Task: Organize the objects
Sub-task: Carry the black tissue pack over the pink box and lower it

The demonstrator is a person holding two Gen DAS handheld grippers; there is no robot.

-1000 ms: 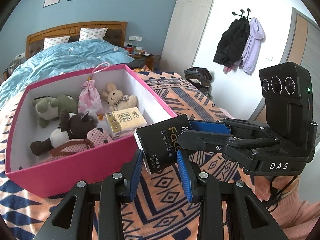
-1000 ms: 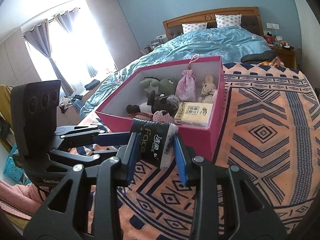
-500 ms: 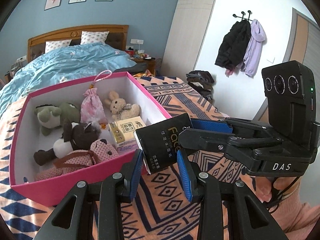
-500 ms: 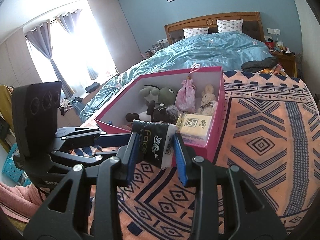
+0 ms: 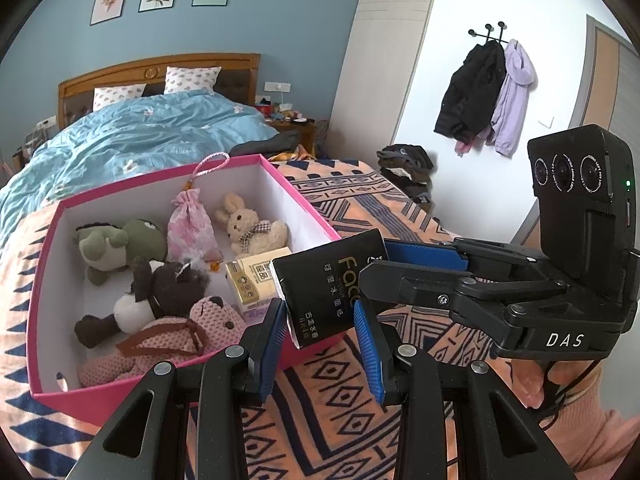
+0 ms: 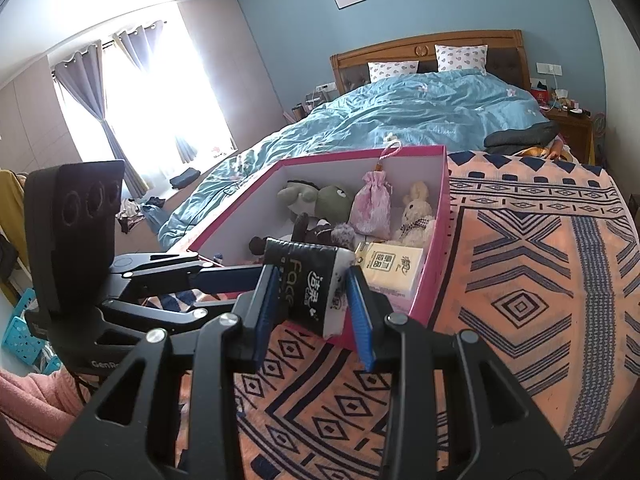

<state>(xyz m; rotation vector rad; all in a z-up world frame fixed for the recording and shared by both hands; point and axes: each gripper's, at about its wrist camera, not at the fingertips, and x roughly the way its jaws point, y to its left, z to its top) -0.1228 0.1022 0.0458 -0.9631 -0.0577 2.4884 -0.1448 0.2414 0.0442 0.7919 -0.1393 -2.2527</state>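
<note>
My right tongs [image 6: 312, 300] pinch the black tissue pack [image 5: 332, 284] at the near corner of the pink box [image 5: 316, 220]. My left tongs [image 5: 320, 336] are spread around its lower end, one pad [image 5: 366, 334] apart from it; I can't tell if the other touches.

black grippers [image 5: 320, 340], blue pads [image 5: 368, 344], pink sleeve [image 5: 600, 432]

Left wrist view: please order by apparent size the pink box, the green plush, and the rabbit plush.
1. pink box
2. green plush
3. rabbit plush
The rabbit lies slightly farther from the camera, so the real difference may be less.
</note>
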